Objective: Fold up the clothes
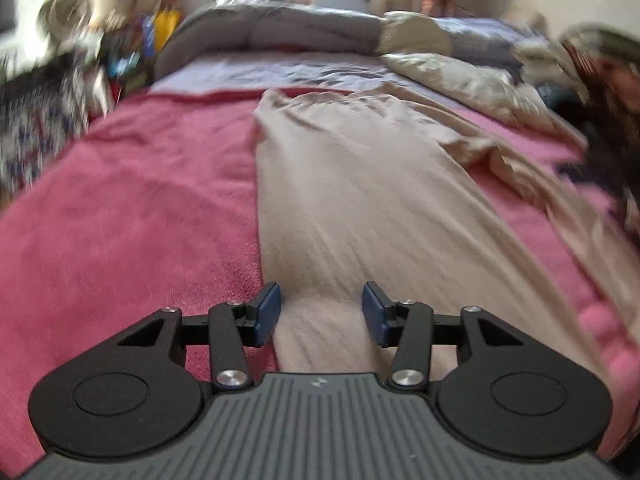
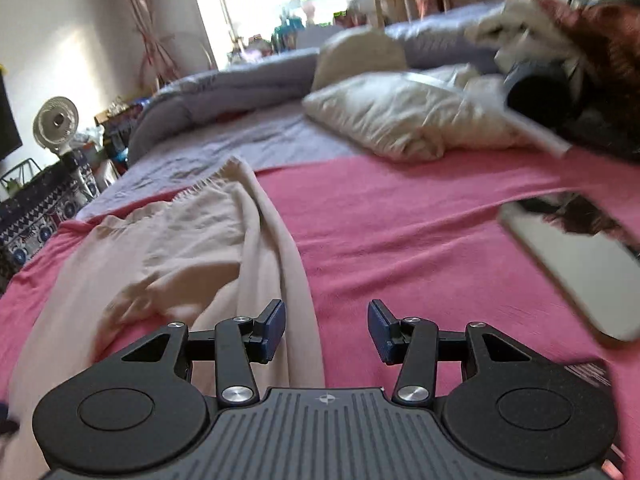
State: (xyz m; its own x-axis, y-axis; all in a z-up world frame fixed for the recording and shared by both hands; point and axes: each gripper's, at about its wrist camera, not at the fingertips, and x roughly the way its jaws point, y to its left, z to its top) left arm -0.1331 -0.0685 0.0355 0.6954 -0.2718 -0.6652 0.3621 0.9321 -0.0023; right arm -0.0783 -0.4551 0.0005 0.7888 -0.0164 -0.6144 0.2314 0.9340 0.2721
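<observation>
Both tools stand apart and empty: the left tool [image 1: 321, 314] hangs over the beige garment [image 1: 360, 200], which runs lengthwise ahead of it on the pink blanket [image 1: 128, 200]; the right tool [image 2: 327, 330] sits just beside its long edge. Soft, ribbed knit over fuzzy fleece: a pinch could snag blanket along with cloth, dragging the fold crooked.

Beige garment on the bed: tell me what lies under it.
The beige garment lies spread on a pink blanket, which shows on both sides of it. Its far end reaches the lilac sheet. What lies beneath the blanket is covered and cannot be seen.
</observation>
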